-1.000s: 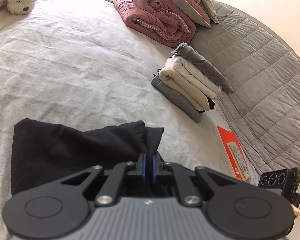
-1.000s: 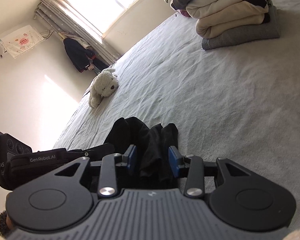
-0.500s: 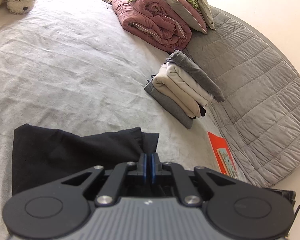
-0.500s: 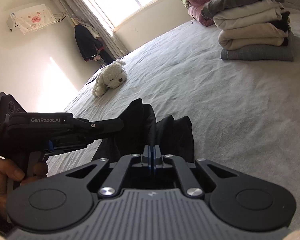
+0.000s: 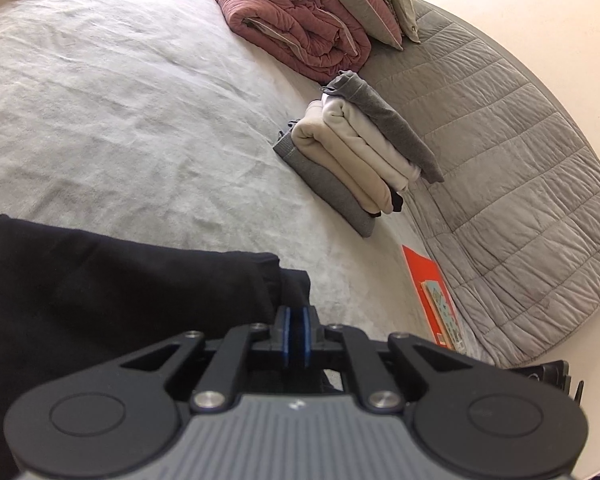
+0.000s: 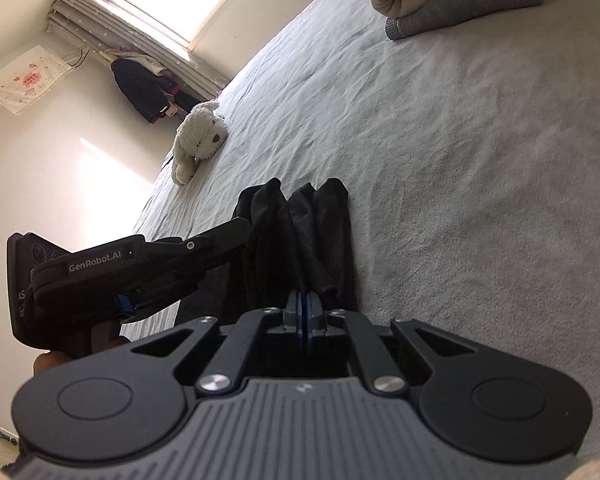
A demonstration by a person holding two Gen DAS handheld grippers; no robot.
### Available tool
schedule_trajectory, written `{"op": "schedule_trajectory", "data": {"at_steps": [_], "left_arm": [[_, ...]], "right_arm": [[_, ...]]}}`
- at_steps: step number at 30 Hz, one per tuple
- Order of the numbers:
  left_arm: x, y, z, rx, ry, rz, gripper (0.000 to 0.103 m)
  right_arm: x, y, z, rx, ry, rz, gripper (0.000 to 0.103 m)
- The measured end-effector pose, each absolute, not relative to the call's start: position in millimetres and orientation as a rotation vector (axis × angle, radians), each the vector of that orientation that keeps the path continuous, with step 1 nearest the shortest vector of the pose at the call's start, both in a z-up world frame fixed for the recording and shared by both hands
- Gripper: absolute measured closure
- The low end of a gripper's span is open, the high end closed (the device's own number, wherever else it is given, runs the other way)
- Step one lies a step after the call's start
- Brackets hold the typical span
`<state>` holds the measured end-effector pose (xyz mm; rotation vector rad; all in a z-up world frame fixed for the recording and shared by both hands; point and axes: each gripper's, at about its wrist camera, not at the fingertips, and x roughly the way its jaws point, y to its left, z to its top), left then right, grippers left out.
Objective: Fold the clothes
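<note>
A black garment [image 5: 120, 288] lies bunched on the pale grey bed sheet [image 5: 140, 120]. My left gripper [image 5: 296, 320] pinches the garment's right corner between its blue pads; its jaws are opening slightly with cloth between them. In the right wrist view the same garment [image 6: 300, 232] shows as narrow upright folds. My right gripper [image 6: 303, 300] grips its near edge, its jaws also opening a little around the fabric. The left gripper [image 6: 140, 268] reaches into the cloth from the left, held by a hand.
A stack of folded clothes [image 5: 360, 160] sits near the grey quilted headboard [image 5: 500, 160], with a rolled pink quilt [image 5: 300, 28] and pillows behind. A red book [image 5: 432, 300] lies by the bed's edge. A white plush dog [image 6: 198, 140] rests farther along the bed.
My right gripper stood open around the folds a second ago and has closed on them. The left stayed clamped on the corner. Both views shifted slightly.
</note>
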<state>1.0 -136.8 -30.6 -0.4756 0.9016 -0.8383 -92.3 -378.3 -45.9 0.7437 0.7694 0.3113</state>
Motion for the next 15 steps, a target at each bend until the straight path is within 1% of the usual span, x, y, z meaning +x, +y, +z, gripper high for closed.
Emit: {"op": "schedule_trajectory", "data": {"at_steps": [1, 2, 4, 5, 6, 8, 13, 15], "left_arm": [[-1, -133, -27, -0.471, 0.882, -0.850, 0.087], [-2, -128, -23, -0.457, 0.860, -0.849, 0.086], [-5, -118, -17, -0.429, 0.819, -0.842, 0.086], [-6, -113, -16, -0.416, 0.805, -0.835, 0.086], [-7, -108, -15, -0.402, 0.792, -0.828, 0.086], [-8, -97, -15, -0.371, 0.767, -0.809, 0.086], [-6, -67, -22, -0.328, 0.739, -0.763, 0.086], [-6, -54, -26, -0.319, 0.721, -0.770, 0.086]], "right_arm": [[-94, -381, -43, 0.740, 0.752, 0.311, 0.089], [-97, -383, -39, 0.734, 0.731, 0.313, 0.089], [-101, -385, -30, 0.703, 0.669, 0.318, 0.087], [-102, -384, -26, 0.684, 0.646, 0.322, 0.084], [-103, -383, -22, 0.664, 0.626, 0.327, 0.073], [-101, -377, -18, 0.638, 0.605, 0.347, 0.055], [-105, -344, -1, 0.456, 0.529, 0.405, 0.055], [-103, -330, 2, 0.382, 0.530, 0.452, 0.058]]}}
